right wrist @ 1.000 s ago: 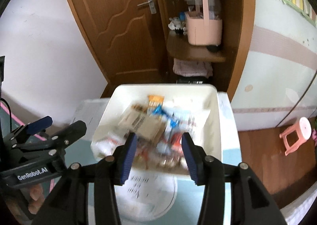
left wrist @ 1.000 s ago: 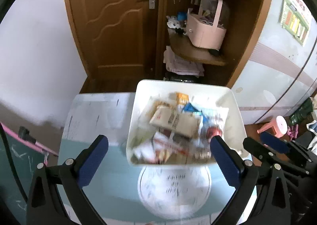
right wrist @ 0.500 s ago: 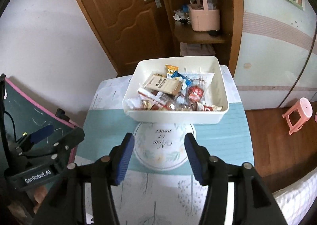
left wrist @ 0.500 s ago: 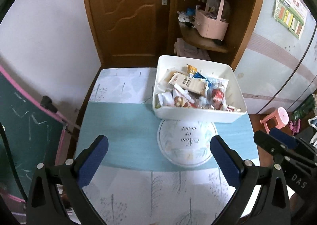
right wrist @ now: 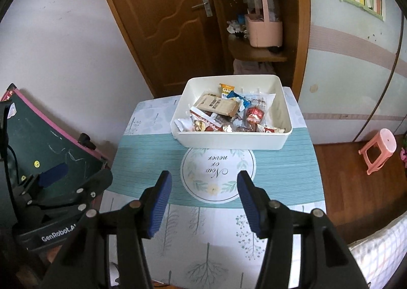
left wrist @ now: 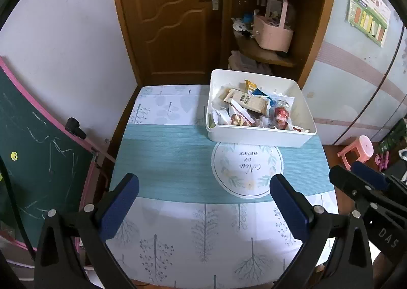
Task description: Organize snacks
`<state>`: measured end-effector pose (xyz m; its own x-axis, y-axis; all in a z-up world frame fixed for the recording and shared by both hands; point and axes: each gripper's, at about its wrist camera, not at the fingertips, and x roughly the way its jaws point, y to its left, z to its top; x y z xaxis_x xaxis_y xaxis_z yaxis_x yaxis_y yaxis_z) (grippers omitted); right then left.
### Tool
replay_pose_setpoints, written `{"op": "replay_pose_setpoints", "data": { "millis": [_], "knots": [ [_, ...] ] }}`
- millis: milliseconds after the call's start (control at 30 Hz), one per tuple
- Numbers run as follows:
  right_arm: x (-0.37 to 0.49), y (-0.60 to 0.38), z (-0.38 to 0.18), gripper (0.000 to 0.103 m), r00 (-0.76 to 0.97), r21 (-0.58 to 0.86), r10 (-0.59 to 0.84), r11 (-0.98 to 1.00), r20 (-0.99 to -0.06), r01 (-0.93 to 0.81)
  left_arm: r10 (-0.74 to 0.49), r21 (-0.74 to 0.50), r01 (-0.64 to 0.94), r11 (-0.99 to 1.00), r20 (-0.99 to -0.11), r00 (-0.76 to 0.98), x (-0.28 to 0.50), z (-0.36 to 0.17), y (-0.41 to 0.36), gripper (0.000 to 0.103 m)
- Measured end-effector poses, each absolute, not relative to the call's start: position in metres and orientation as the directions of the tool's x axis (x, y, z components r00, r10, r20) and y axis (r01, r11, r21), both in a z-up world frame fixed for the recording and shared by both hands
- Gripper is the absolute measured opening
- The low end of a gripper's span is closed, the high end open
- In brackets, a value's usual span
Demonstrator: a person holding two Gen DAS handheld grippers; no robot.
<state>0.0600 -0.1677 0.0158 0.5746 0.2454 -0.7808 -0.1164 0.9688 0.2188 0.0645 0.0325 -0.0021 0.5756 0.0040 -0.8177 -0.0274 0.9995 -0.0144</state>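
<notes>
Change since earlier frames: both grippers have pulled back from the bin toward the desk's near edge; bin no longer fills the views.
Left gripper [left wrist: 203, 196]: jaws spread wide, empty, above the near half of the desk.
Right gripper [right wrist: 204, 196]: jaws parted, empty, over the round mat [right wrist: 218, 174].
White bin [right wrist: 232, 139]: at the far right corner of the desk [left wrist: 162, 156], touching the mat's far rim.
Snacks [right wrist: 223, 113]: all jumbled inside the bin; brown packet on top.
Progress: judged complete or nearly so; none lie loose on the desk.
</notes>
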Motion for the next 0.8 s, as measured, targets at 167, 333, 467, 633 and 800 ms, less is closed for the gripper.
{"op": "replay_pose_setpoints", "data": {
  "millis": [167,333,467,633,800],
  "knots": [
    [0.054,-0.169,0.016,0.054,0.572,0.224,0.248,0.968,-0.782,-0.113,-0.002,-0.019,-0.024,1.000,-0.820,0.573,0.059,-0.001,0.031,0.102],
    [0.051,-0.171,0.017,0.054,0.572,0.224,0.250,0.968,-0.781,-0.116,-0.004,-0.019,-0.020,1.000,-0.822,0.570,0.055,-0.001,0.026,0.102],
    [0.050,-0.170,0.017,0.054,0.573,0.223,0.247,0.968,-0.781,-0.113,-0.006,-0.017,-0.014,1.000,-0.819,0.574,0.050,0.000,0.021,0.102],
    [0.043,-0.174,0.019,0.054,0.578,0.226,0.249,0.968,-0.777,-0.113,-0.005,-0.012,-0.008,1.000,-0.817,0.576,0.047,0.002,0.015,0.102],
    [0.040,-0.178,0.020,0.054,0.579,0.228,0.252,0.967,-0.776,-0.115,-0.007,-0.014,-0.008,1.000,-0.819,0.574,0.046,0.001,0.011,0.102]
  ]
}}
